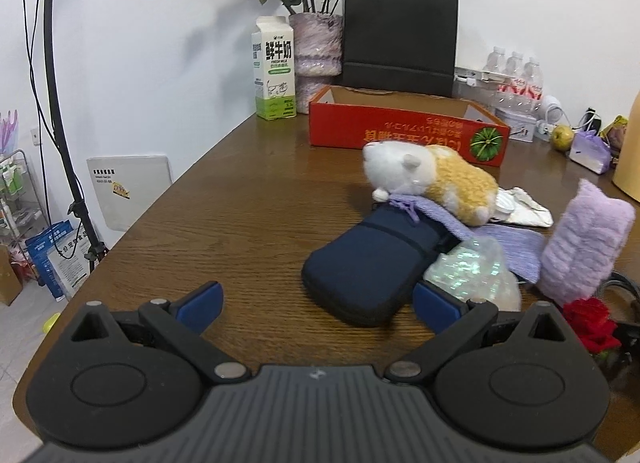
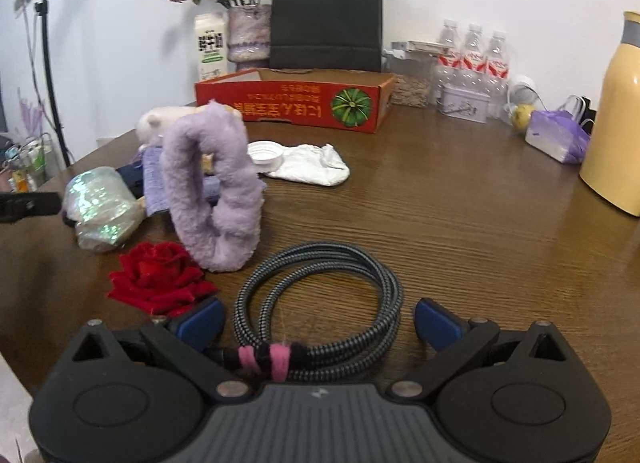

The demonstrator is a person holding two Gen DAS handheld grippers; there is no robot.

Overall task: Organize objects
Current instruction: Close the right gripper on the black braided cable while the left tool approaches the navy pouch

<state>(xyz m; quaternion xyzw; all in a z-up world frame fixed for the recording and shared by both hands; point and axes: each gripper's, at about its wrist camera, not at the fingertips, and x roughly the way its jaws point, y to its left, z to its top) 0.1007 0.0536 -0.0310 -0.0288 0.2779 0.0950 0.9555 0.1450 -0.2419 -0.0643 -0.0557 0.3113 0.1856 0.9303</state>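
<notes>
With the coiled grey braided cable (image 2: 320, 303) between its spread-apart jaws, the right hand-held gripper (image 2: 318, 323) seems about to clamp it, while the left hand-held gripper (image 1: 316, 305), also released, nears the dark-blue zipped fabric pouch (image 1: 368, 267).

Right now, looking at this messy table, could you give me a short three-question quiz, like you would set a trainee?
1. True or false: the red box has the plush hamster inside it.
2. Multiple choice: what lies between the open jaws of the right gripper? A) a coiled cable B) a milk carton C) an apple
3. Fill in: the plush hamster rests partly on a purple ____, which overlaps the dark blue pouch.

Key:
1. False; it lies on the table in front of the box.
2. A, the coiled cable, not yet gripped.
3. Cloth.
</notes>
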